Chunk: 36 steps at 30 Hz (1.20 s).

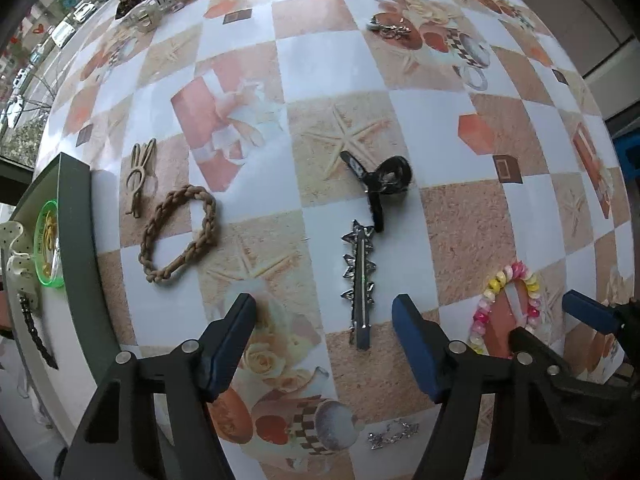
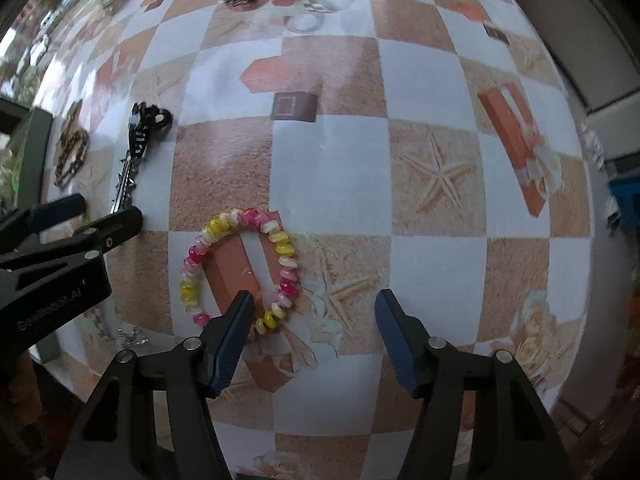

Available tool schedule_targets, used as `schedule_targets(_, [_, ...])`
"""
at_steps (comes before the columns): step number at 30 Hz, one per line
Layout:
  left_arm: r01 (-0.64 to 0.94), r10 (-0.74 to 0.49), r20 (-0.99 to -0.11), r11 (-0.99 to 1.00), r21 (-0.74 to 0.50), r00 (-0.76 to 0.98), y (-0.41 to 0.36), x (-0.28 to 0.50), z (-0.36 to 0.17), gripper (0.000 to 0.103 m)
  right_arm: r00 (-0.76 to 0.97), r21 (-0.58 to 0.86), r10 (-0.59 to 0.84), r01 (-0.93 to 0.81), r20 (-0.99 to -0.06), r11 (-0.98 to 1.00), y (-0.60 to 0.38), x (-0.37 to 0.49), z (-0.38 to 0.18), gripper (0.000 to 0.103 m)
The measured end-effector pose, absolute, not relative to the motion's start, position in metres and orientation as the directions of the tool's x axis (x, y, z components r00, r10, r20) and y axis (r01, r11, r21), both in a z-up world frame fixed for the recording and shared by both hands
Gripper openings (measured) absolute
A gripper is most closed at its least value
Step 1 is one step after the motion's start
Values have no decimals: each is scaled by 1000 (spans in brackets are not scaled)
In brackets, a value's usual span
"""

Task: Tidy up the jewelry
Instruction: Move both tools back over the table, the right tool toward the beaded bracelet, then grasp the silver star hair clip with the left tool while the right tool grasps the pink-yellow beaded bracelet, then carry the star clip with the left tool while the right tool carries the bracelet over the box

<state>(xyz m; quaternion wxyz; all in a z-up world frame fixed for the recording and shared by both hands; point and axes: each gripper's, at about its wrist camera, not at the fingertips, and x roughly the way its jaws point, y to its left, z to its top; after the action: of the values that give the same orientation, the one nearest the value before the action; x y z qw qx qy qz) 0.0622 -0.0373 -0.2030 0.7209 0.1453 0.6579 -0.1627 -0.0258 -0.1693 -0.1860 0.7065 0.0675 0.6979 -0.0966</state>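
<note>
Jewelry is mostly lying loose on the tabletop (image 1: 336,60), so I am judging the sorting as barely begun. I am holding my left tongs (image 1: 324,316) spread wide and empty over the rhinestone barrette (image 1: 360,280), which is lying between the fingers without touching them. My right tongs (image 2: 314,312) are gaping too, gripping nothing, with the left fingertip overlapping the near side of the pink-and-yellow bead bracelet (image 2: 240,268); I cannot tell whether it is touching. Beyond the barrette the black claw clip (image 1: 380,180) is waiting, and toward the left edge the braided tan hair tie (image 1: 180,236) and beige clip (image 1: 140,176) are sitting just beside the dark-framed tray (image 1: 84,240). In that tray a green dish (image 1: 48,248), a dotted white piece (image 1: 16,256) and a dark beaded strand (image 1: 36,332) are already resting. Small silver pieces near the front edge (image 1: 394,432) and far side (image 1: 388,28) are waiting as well.
</note>
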Motion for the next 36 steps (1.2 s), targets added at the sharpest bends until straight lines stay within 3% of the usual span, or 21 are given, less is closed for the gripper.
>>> schedule_targets(6, [452, -56, -995, 892, -14, 79, -51, 53, -199, 54, 27, -37, -42, 171, -999, 985, -145, -22, -184, 39])
schedule_targets(10, [465, -70, -995, 885, -28, 73, -64, 48, -199, 24, 23, -27, -31, 181, -999, 983, -130, -20, -185, 14])
schedule_targets(12, [463, -76, -995, 886, -37, 67, -66, 46, -198, 15, 22, -8, -13, 203, -1000, 979, -134, -19, -185, 9])
schedule_targets(23, [421, -144, -983, 903, -83, 116, -45, 35, -152, 15, 97, 143, 119, 301, -988, 943, -164, -19, -156, 9])
schedule_targets(36, [312, -202, -969, 938, -151, 139, 30, 23, -115, 15, 144, 205, 169, 289, -975, 935, -193, -30, -123, 9])
